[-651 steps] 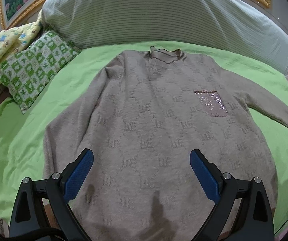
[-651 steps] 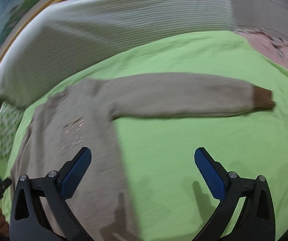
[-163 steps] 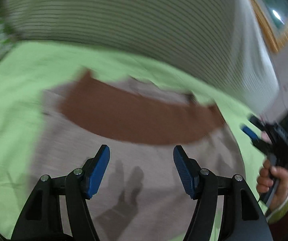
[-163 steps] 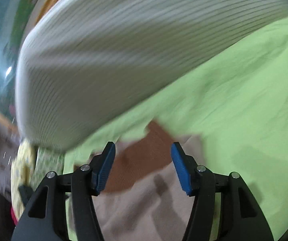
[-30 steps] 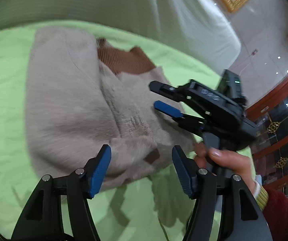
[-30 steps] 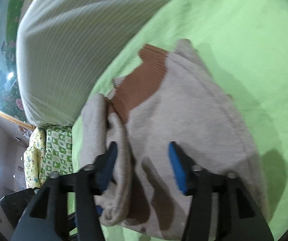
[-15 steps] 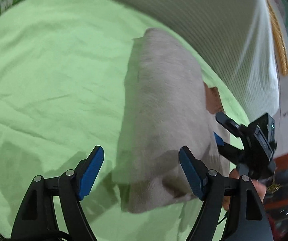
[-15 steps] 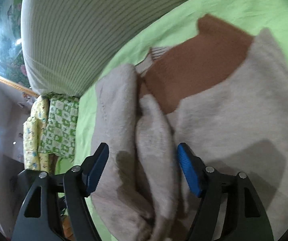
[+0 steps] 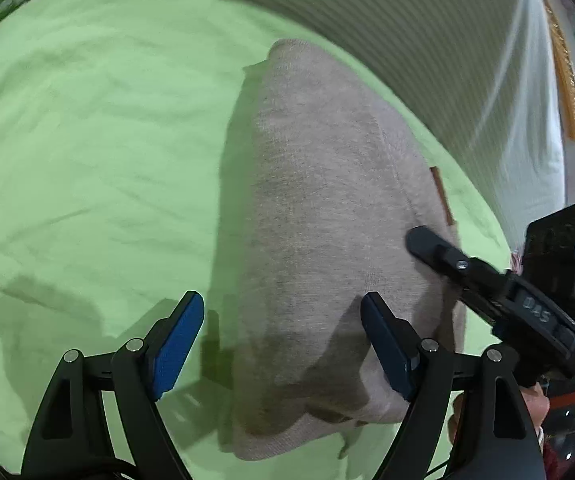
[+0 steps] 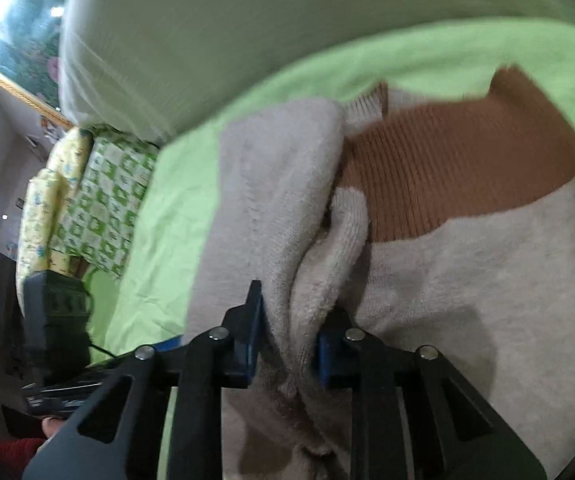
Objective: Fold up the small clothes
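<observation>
pinching now: the right tongs (image 10: pixel 287 340) have drawn narrow on a thick bunch of the beige sweater (image 9: pixel 327 208), layers squeezed between the blue pads. half a second ago those pads stood apart either side of the same bunch, so the grip is new. from the left wrist view the right tongs (image 9: pixel 419 240) lie against the far edge of the bundle, one black finger resting on the knit.

left tongs (image 9: pixel 283 344) stand wide and hold nothing. they hover over the near end of the sweater, one pad over the green bed sheet (image 9: pixel 87 140), the other over the knit. no contact that i can make out.

sweater sits on the bed as a compact folded bundle, long axis running away toward the striped pillow (image 9: pixel 407 40). brown ribbed hem (image 10: pixel 467 176) shows on top in the right wrist view, tucked between beige layers; only a thin brown sliver of it shows from the left view. a second ago the bundle looked looser and wider; now it is narrower and stacked.

judgement: main folds look done, and this fresh grip reads as the start of a last fold-over or a lift to shift the bundle. risk: pinching several layers at one edge may drag the stack open if pulled without support from the free left tongs.

patterned green and yellow cushions (image 10: pixel 99 200) lie well apart, beside the pillow.
</observation>
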Available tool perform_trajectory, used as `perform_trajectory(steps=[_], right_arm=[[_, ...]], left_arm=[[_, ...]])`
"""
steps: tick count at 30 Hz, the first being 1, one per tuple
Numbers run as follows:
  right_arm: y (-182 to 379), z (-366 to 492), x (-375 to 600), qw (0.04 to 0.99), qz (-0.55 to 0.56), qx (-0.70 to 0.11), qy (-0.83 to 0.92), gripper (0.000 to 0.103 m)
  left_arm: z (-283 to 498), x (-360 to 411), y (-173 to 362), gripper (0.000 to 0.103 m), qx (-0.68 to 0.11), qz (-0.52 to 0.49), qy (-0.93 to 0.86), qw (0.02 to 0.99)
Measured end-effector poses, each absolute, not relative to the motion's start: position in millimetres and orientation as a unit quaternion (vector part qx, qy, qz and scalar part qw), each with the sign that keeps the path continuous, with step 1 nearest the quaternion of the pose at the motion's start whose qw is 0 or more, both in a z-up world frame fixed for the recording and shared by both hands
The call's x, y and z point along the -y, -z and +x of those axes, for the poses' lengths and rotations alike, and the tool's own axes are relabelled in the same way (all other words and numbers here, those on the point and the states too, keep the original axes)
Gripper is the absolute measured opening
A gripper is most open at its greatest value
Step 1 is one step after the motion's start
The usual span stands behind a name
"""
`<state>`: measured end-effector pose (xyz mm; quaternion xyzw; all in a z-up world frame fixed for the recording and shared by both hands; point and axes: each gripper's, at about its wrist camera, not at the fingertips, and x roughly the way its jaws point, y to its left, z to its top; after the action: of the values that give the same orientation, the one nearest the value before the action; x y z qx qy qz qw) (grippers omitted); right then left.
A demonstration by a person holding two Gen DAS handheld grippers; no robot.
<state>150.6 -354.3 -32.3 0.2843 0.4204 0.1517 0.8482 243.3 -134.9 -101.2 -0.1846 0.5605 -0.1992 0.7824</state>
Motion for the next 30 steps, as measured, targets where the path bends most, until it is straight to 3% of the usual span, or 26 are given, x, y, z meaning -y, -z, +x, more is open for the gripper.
perform_trajectory(steps=[8, 13, 16, 22, 24, 30], right_arm=[[-24, 97, 395, 0.894, 0.256, -0.349, -0.112, 0.02], [34, 83, 441, 0.872, 0.284, -0.398, -0.033, 0.021], [75, 86, 453, 0.841, 0.315, -0.44, -0.018, 0.033], [65, 90, 456, 0.846, 0.35, -0.397, -0.054, 0.048], [64, 100, 456, 0.846, 0.353, -0.395, -0.061, 0.061], [66, 131, 461, 0.836, 0.338, -0.428, -0.059, 0.061]], left_arm=[[239, 175, 68, 0.086, -0.535, -0.165, 0.262, 0.786], [237, 201, 80, 0.086, -0.555, -0.116, 0.27, 0.778], [240, 207, 100, 0.086, -0.579, -0.096, 0.258, 0.767], [251, 200, 113, 0.09, -0.592, -0.126, 0.251, 0.756], [245, 195, 116, 0.09, -0.592, -0.127, 0.251, 0.756], [238, 211, 110, 0.09, -0.594, -0.112, 0.258, 0.754]])
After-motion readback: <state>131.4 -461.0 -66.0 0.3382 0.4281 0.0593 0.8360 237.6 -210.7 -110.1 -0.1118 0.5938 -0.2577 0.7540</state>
